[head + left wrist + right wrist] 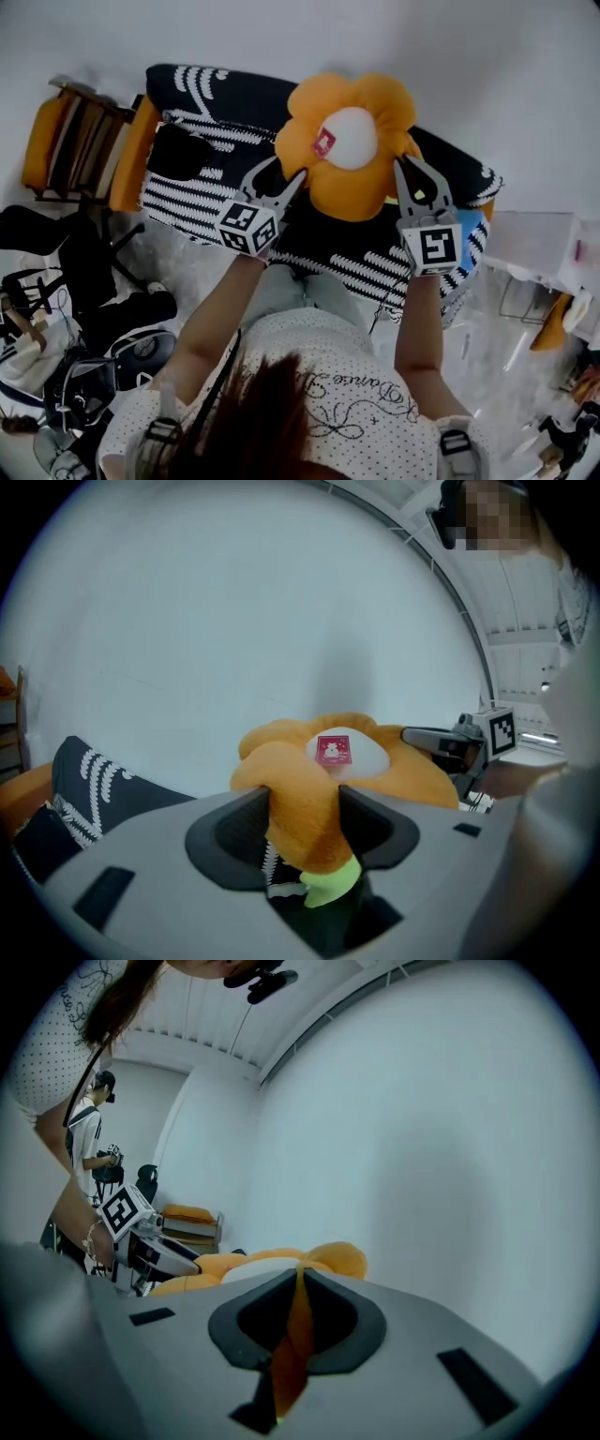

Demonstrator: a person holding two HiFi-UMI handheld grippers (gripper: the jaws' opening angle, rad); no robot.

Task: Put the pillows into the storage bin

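An orange flower-shaped pillow with a white centre and a small red tag hangs in the air between my two grippers, above a black-and-white striped couch. My left gripper holds its left petal. In the left gripper view that thick petal fills the gap and bulges out past both jaws. My right gripper is shut on the pillow's right edge. In the right gripper view only a thin orange fold shows between the nearly closed jaws.
An orange cushion leans at the couch's left end, next to a wooden chair with an orange pad. Dark bags and an office chair crowd the floor at left. A pale translucent box stands at right. A white wall is behind.
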